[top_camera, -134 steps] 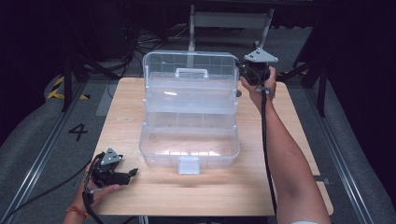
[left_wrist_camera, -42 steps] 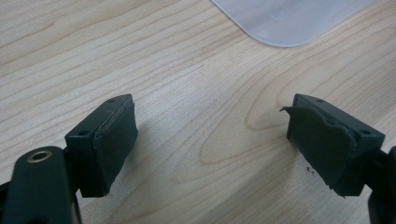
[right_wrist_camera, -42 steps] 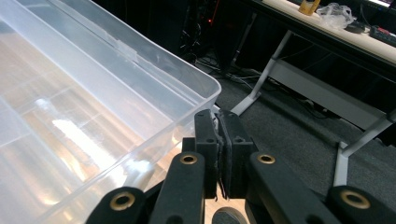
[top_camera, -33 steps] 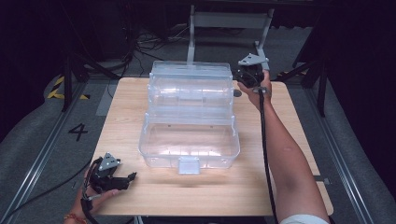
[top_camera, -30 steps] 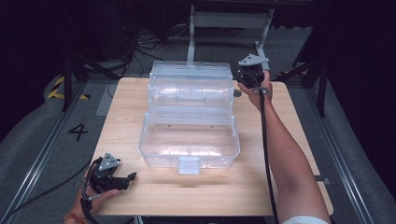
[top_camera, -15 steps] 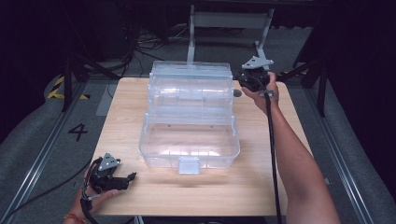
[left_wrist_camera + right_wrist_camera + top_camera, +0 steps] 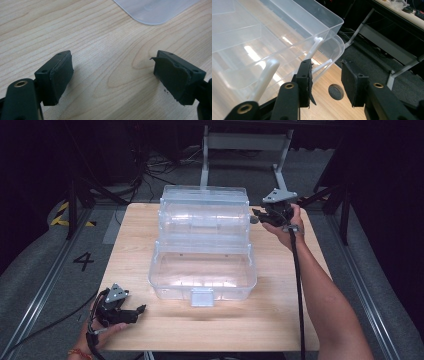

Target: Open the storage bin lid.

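High view: right tongs (image 7: 256, 215) now spread, just released from clear plastic tiered organiser box (image 7: 202, 245), trays folded back; left tongs (image 7: 140, 310) spread, idle on wooden counter (image 7: 280, 300).

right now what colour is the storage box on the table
Clear, see-through plastic box; best seen in the high view.

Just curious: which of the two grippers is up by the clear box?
The right gripper, open beside the clear box's far right side; the left gripper rests near the table's front edge.
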A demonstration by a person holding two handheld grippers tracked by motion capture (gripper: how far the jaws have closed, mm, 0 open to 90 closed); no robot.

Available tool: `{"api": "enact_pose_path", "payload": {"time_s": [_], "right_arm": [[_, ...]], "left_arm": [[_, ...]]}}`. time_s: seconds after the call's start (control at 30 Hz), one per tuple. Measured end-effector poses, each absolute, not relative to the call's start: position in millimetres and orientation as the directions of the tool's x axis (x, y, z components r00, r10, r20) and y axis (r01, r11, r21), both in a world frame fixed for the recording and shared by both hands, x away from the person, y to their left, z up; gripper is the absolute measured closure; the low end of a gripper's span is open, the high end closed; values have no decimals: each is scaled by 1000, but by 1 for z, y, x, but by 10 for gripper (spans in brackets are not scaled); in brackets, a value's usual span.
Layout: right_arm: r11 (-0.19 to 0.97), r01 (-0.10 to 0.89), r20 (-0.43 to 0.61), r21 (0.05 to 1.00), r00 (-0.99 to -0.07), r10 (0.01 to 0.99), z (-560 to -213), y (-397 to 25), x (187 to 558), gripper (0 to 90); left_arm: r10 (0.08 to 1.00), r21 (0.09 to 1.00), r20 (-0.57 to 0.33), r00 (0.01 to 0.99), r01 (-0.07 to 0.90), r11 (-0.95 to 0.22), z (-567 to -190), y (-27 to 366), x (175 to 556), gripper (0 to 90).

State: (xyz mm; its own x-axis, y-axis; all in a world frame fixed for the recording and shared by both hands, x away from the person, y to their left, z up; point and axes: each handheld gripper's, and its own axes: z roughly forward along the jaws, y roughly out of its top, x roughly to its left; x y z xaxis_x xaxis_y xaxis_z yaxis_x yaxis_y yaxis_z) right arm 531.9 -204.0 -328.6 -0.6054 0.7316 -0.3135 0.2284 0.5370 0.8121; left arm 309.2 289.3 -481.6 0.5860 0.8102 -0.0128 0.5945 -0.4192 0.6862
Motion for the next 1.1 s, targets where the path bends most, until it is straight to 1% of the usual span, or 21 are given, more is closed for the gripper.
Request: {"api": "enact_pose_path", "payload": {"time_s": [0.07,0.43,0.57,0.67,0.9,0.97,1.1], "right_arm": [[545,232,-315,806,-612,726,-329,-205,529,576],[555,230,-326,800,-609,723,-332,-209,511,499],[568,224,-340,792,-612,715,-334,-210,505,486],[571,239,-329,785,-620,712,-337,-211,500,464],[577,240,-332,781,-624,708,-342,-217,492,459],[566,257,-309,783,-629,713,-344,-220,489,438],[583,252,-333,773,-621,710,-348,-224,484,436]], "left_arm": [[810,686,-13,586,594,-419,-482,289,309,164],[810,686,-13,586,595,-419,-482,289,309,164],[810,687,-10,586,593,-420,-482,289,309,164],[810,686,-12,586,594,-420,-482,289,309,164],[810,686,-13,586,595,-419,-482,289,309,164],[810,686,-13,586,595,-419,-482,289,309,164],[811,686,-13,585,595,-419,-482,289,309,164]]}}
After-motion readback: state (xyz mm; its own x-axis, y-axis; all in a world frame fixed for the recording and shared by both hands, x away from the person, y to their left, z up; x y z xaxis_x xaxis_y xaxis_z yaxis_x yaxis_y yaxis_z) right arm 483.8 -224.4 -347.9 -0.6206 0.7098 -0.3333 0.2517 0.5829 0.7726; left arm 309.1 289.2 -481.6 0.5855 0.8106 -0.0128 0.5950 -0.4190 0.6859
